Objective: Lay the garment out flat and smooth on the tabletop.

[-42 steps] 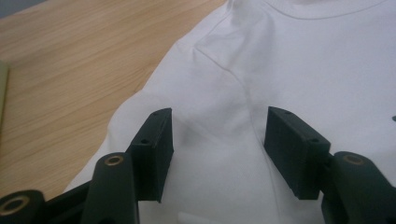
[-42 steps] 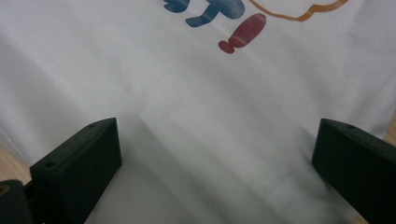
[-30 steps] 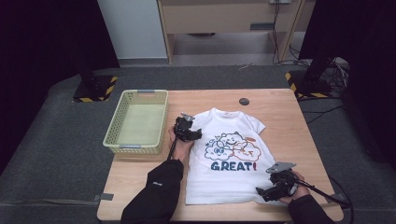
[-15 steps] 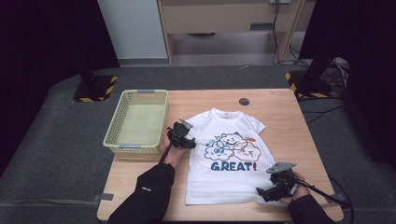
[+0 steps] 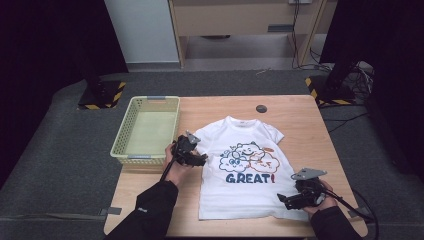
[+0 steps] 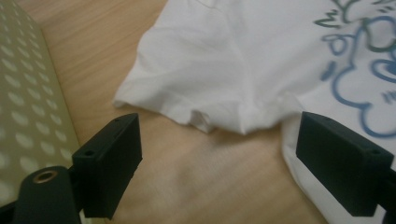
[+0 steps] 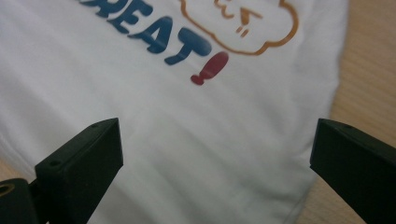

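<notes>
T-shirt (image 5: 246, 170) flat on the table (image 5: 300, 120), nothing folded yet.
Left gripper (image 5: 192, 152) and right gripper (image 5: 292, 199) both spread, at sleeve and hem corner.

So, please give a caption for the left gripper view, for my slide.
Open hand-held gripper facing the sleeve of a white T-shirt on the table, beside a basket.

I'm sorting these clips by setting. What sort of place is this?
Probably a lab or recording studio, not a home: a lone wooden table on grey carpet, black curtains around it, hazard-striped stand bases and loose cables on the floor. A T-shirt and basket look like test props.
</notes>
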Demonstrator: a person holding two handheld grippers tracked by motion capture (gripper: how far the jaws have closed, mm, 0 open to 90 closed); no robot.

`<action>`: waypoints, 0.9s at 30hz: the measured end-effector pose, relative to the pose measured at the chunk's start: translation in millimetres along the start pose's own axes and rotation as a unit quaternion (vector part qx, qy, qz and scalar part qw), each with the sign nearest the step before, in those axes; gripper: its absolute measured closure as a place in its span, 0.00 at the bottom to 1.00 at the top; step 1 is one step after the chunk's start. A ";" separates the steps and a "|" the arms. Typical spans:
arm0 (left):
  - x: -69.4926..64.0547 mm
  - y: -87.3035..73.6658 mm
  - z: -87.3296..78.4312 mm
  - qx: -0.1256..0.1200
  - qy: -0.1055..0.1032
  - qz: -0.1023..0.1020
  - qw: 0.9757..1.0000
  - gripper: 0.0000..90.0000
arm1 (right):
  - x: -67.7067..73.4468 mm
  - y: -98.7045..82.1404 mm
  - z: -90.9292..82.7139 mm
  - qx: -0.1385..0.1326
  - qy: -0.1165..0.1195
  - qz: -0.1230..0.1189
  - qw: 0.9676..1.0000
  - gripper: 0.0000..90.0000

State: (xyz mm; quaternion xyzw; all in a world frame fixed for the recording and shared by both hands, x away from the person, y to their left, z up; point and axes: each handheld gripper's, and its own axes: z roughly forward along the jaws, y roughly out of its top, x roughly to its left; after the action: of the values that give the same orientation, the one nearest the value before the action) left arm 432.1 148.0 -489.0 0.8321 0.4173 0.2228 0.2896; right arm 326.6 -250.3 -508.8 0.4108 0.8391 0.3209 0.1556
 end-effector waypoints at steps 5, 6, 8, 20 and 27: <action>-10.3 -33.1 -28.5 0.011 -0.035 0.004 0.999 0.11 | -5.2 8.0 -6.0 -0.023 -0.011 0.008 1.000 0.03; -12.0 -38.0 -31.5 0.012 -0.039 0.002 0.999 0.11 | -7.0 10.1 -7.2 -0.029 -0.013 0.011 0.999 0.03; -16.5 -48.6 -36.2 0.013 -0.051 -0.006 0.999 0.11 | -9.5 13.0 -8.9 -0.035 -0.019 0.013 0.999 0.03; -57.2 -77.9 -38.3 0.039 -0.118 0.000 0.992 0.06 | -28.0 42.2 -13.8 -0.068 -0.064 0.048 0.994 0.05; -63.5 -81.0 -37.5 0.049 -0.103 0.022 0.993 0.05 | -34.6 62.0 -7.6 -0.076 -0.086 0.067 0.991 0.06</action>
State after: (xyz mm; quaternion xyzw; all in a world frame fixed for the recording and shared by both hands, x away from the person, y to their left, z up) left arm 328.3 146.0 -523.8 0.8728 0.3772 0.1219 0.2849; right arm 380.3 -252.4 -461.9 0.4791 0.7664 0.3570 0.2359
